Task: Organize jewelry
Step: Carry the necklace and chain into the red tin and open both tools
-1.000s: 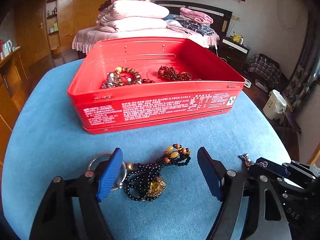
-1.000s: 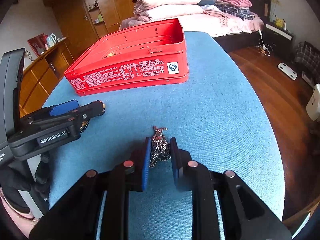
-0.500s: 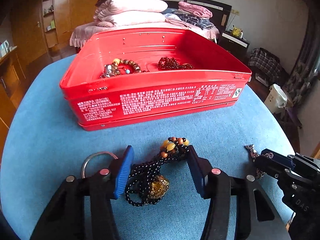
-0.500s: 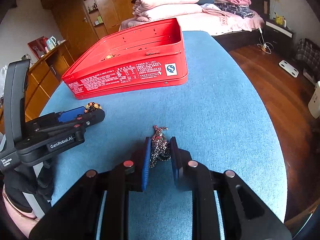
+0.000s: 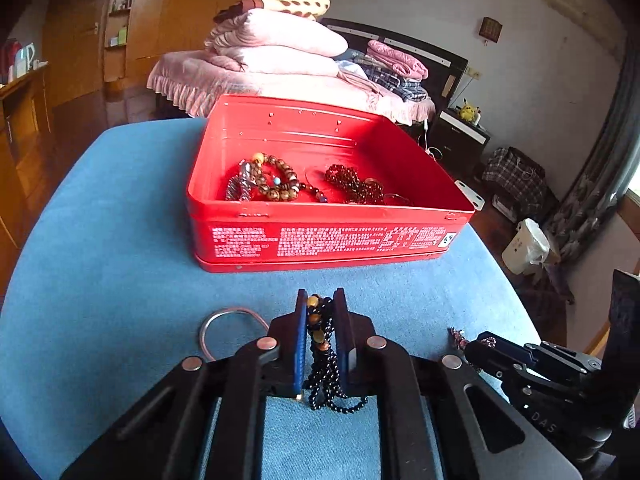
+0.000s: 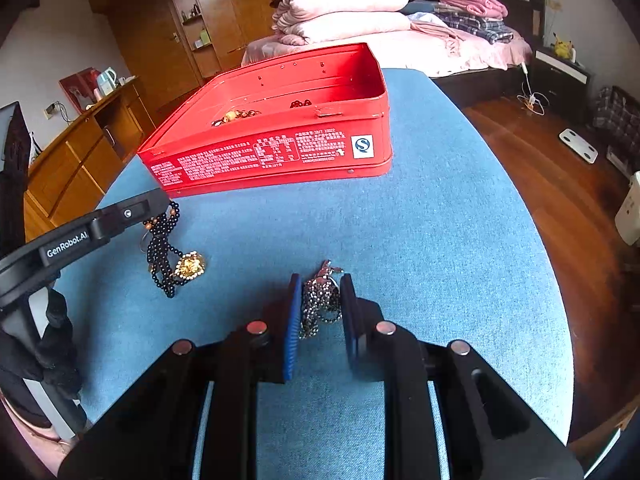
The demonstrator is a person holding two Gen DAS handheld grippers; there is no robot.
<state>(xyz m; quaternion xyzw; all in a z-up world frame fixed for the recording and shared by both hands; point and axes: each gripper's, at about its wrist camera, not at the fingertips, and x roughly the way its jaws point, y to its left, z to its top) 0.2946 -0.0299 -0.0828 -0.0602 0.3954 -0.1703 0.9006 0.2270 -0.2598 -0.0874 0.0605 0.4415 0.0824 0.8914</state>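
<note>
A red tin box (image 5: 328, 236) stands open on the blue table and holds several bead bracelets (image 5: 276, 182). My left gripper (image 5: 320, 320) is shut on a black bead necklace (image 5: 324, 360) with orange beads; in the right wrist view the necklace (image 6: 164, 252) hangs from it, its gold pendant (image 6: 190, 266) resting on the table. My right gripper (image 6: 320, 300) is shut on a silver chain (image 6: 318, 304) that lies on the table near the front edge. The red box (image 6: 272, 152) stands beyond both.
A silver bangle (image 5: 224, 330) lies on the blue tablecloth (image 5: 100, 240) left of my left gripper. The table edge drops off to the right to a wooden floor (image 6: 560, 184). A bed with folded bedding (image 5: 280, 52) stands behind the table.
My left gripper closed from wide open onto the black bead necklace and lifted its upper end toward the box. My right gripper stayed shut on the silver chain.
</note>
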